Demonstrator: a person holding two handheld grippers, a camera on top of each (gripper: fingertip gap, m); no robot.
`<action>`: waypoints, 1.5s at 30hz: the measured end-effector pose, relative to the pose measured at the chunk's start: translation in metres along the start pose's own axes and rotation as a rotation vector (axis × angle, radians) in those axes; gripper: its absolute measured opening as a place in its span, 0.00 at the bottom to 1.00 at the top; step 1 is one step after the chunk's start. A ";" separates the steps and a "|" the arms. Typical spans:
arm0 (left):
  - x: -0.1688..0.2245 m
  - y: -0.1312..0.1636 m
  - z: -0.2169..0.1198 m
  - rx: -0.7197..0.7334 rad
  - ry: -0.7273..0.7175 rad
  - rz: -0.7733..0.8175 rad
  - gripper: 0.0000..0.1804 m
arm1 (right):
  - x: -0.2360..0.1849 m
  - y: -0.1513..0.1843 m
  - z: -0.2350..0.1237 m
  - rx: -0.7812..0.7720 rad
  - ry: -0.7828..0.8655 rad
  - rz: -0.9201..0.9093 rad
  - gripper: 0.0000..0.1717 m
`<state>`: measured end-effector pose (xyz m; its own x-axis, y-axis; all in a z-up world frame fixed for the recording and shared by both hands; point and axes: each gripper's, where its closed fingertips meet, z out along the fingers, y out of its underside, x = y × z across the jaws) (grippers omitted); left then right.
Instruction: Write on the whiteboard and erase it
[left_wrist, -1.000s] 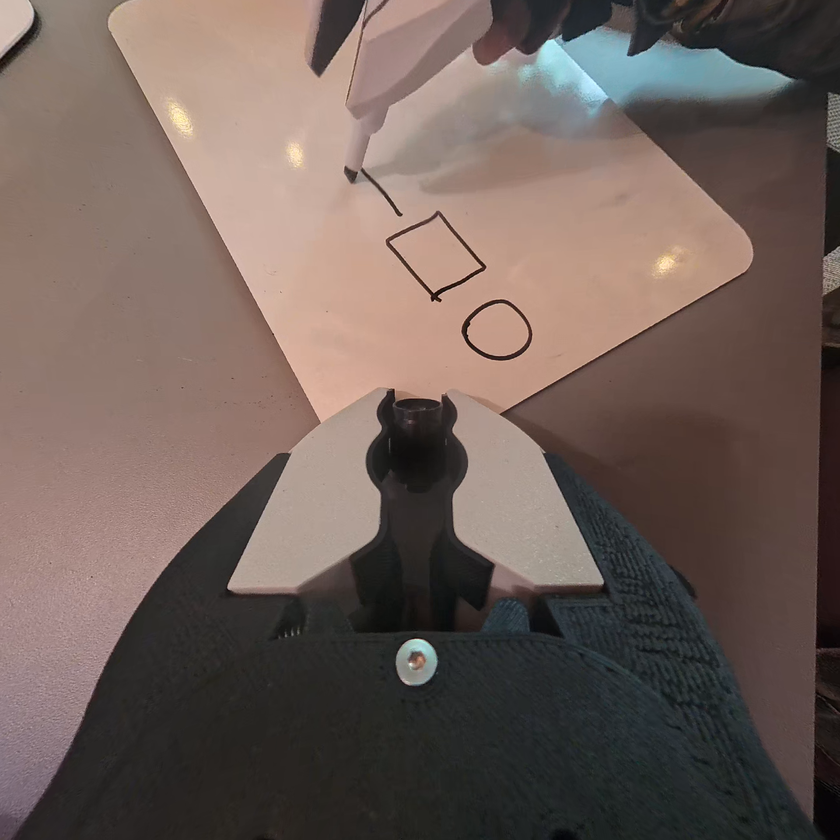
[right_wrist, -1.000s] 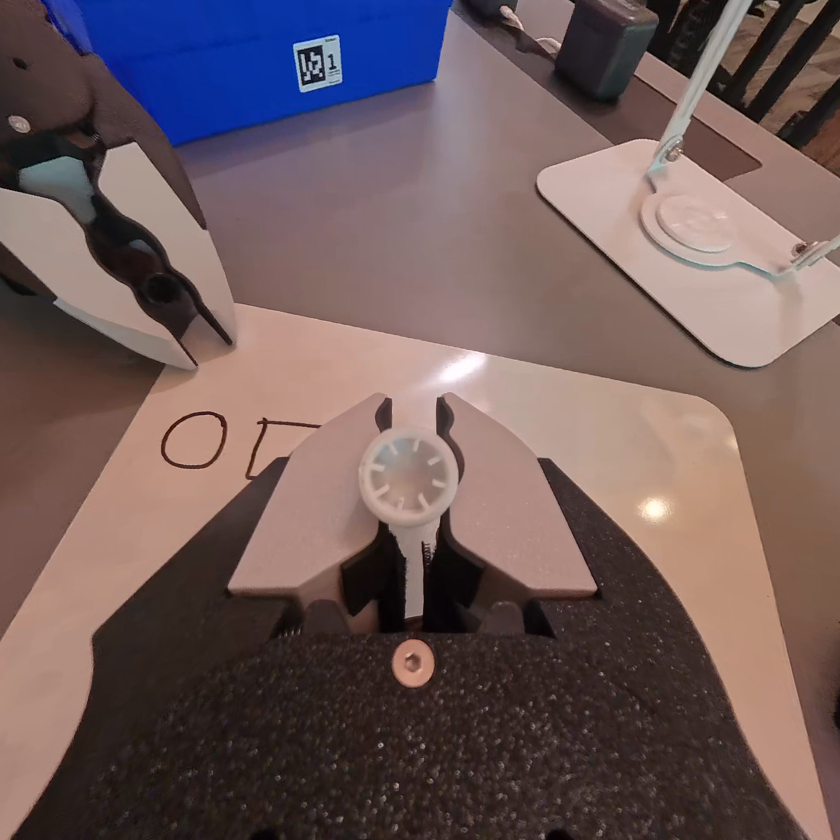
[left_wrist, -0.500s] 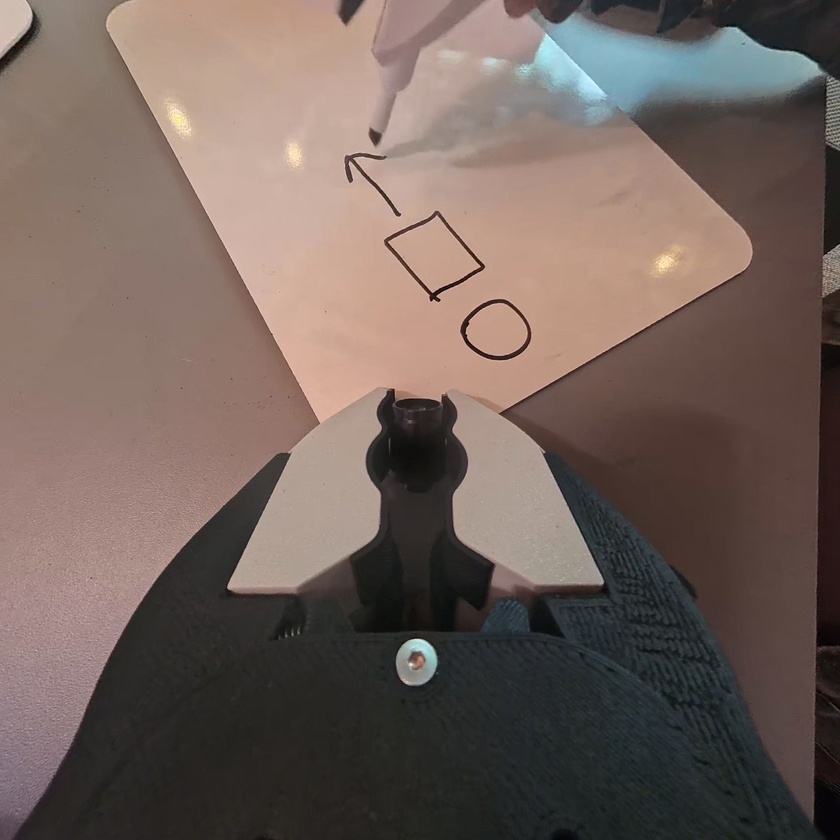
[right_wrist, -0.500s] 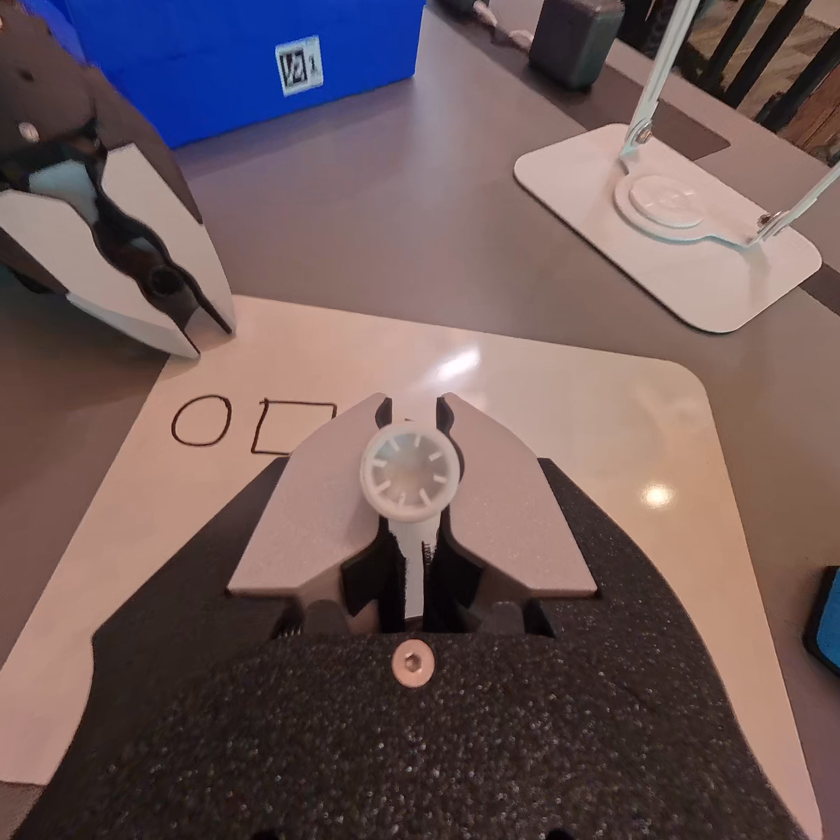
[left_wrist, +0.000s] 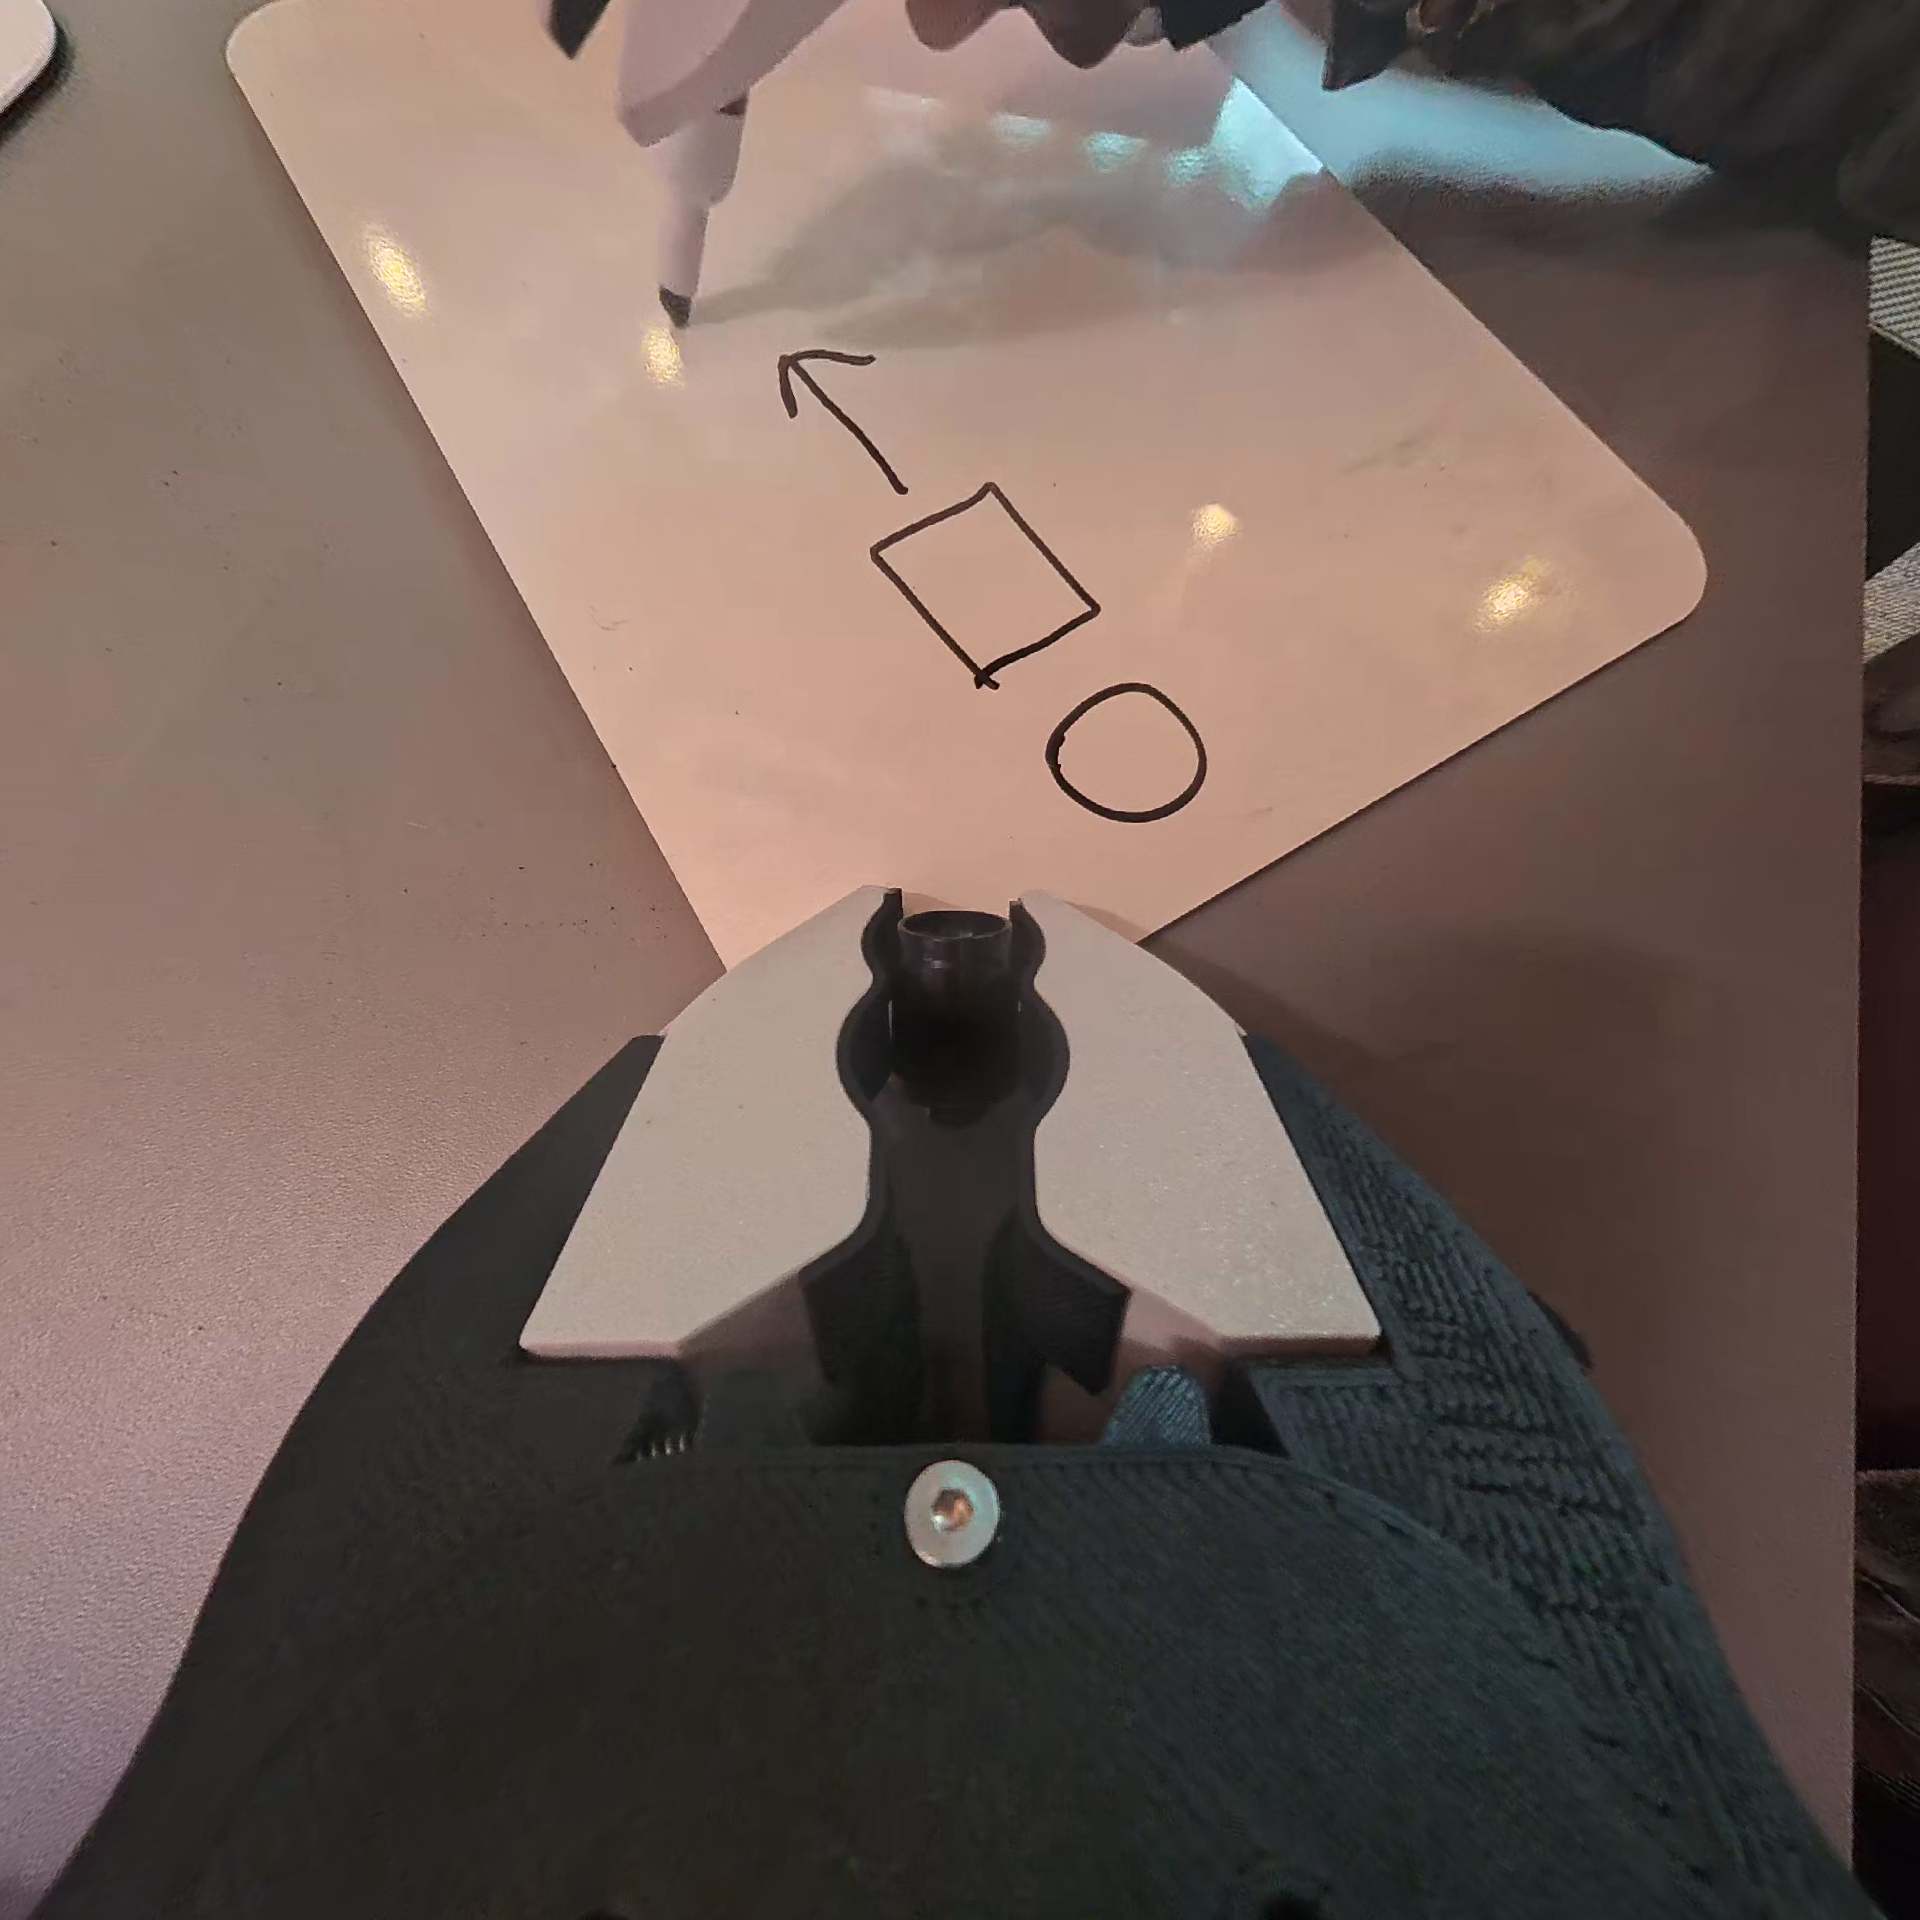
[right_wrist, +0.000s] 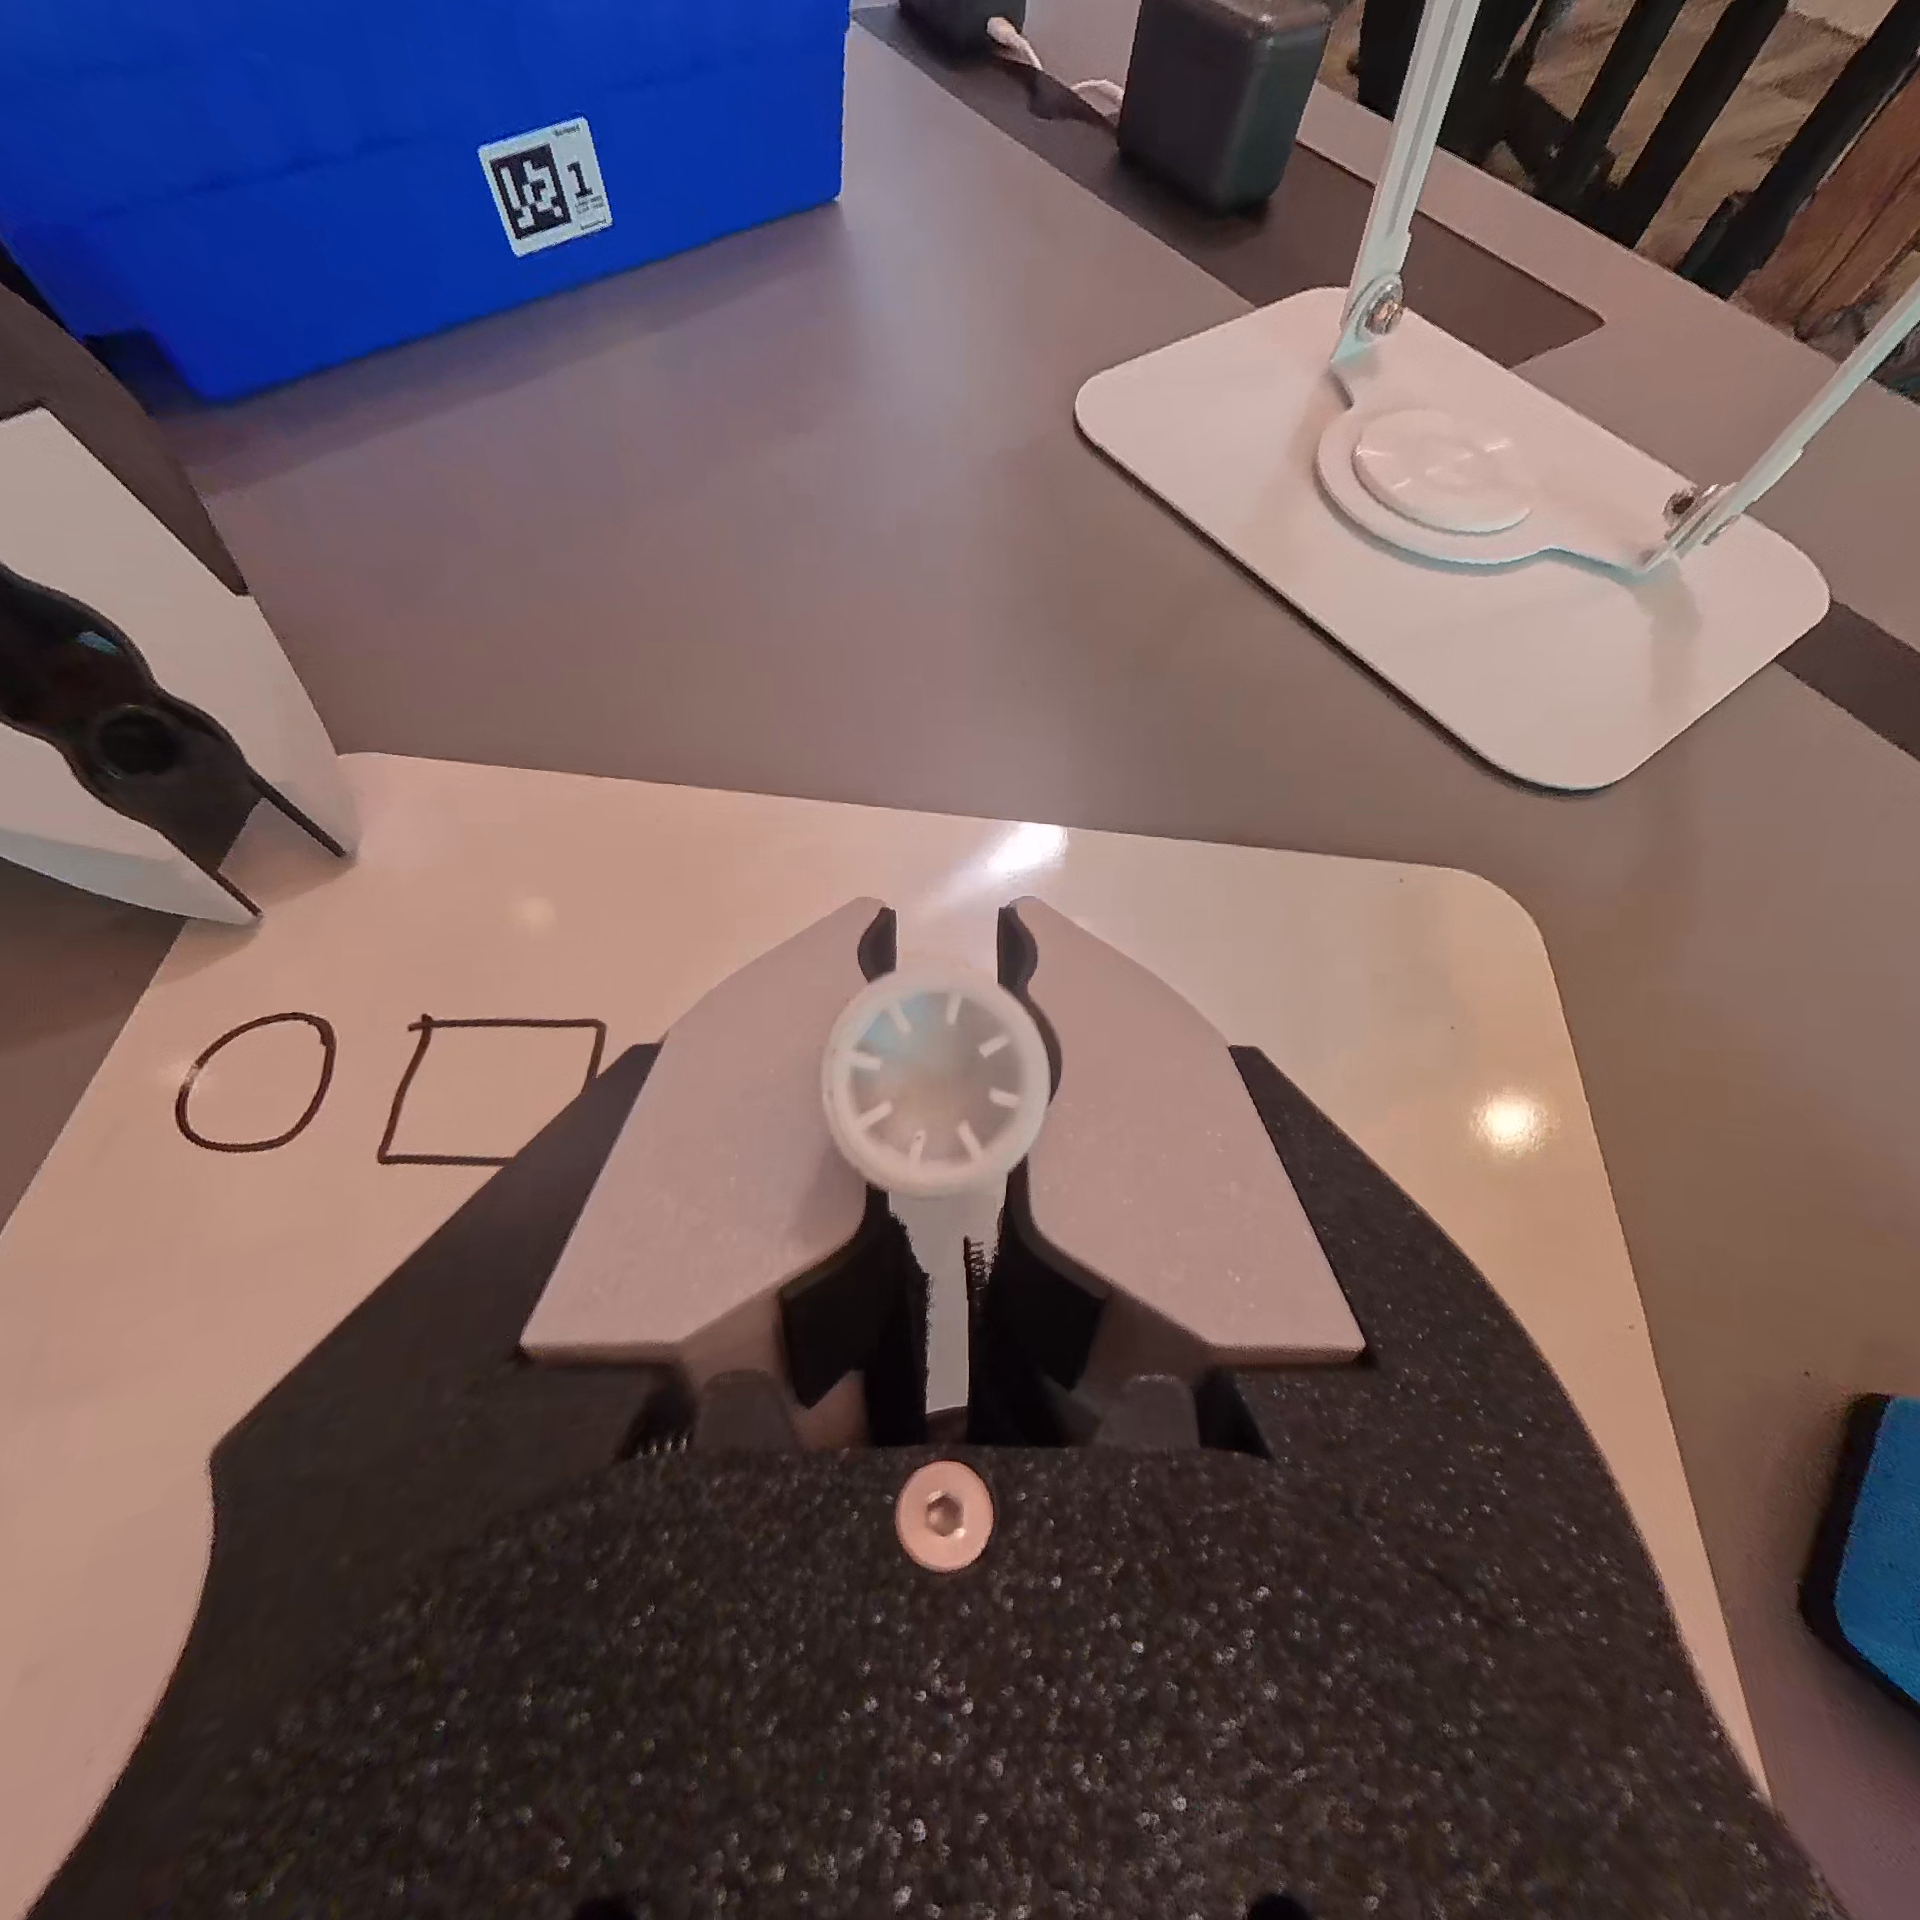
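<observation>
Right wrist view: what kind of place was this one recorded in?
Probably an indoor desk or workshop table: a grey tabletop with a white lamp base, a blue storage bin and a small whiteboard laid flat.

An office-like workroom: a broad grey-brown table carries a whiteboard, a blue plastic crate bearing a printed tag, a white desk-lamp base and a small dark box.
</observation>
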<state>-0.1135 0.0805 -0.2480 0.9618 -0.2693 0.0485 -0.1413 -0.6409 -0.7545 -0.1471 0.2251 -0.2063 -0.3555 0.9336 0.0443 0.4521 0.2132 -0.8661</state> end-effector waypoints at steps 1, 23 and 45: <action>0.000 0.000 0.000 0.000 0.000 0.001 0.11 | -0.001 0.002 -0.002 -0.002 -0.001 0.004 0.11; 0.001 0.000 0.000 0.000 0.016 -0.002 0.11 | 0.011 0.009 -0.008 0.004 0.034 0.049 0.11; 0.002 0.000 0.000 0.001 0.024 0.001 0.11 | -0.006 0.006 -0.034 0.068 0.024 0.082 0.11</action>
<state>-0.1114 0.0795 -0.2480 0.9557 -0.2875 0.0637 -0.1422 -0.6399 -0.7552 -0.1145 0.2301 -0.1955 -0.2995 0.9539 -0.0166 0.4219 0.1169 -0.8991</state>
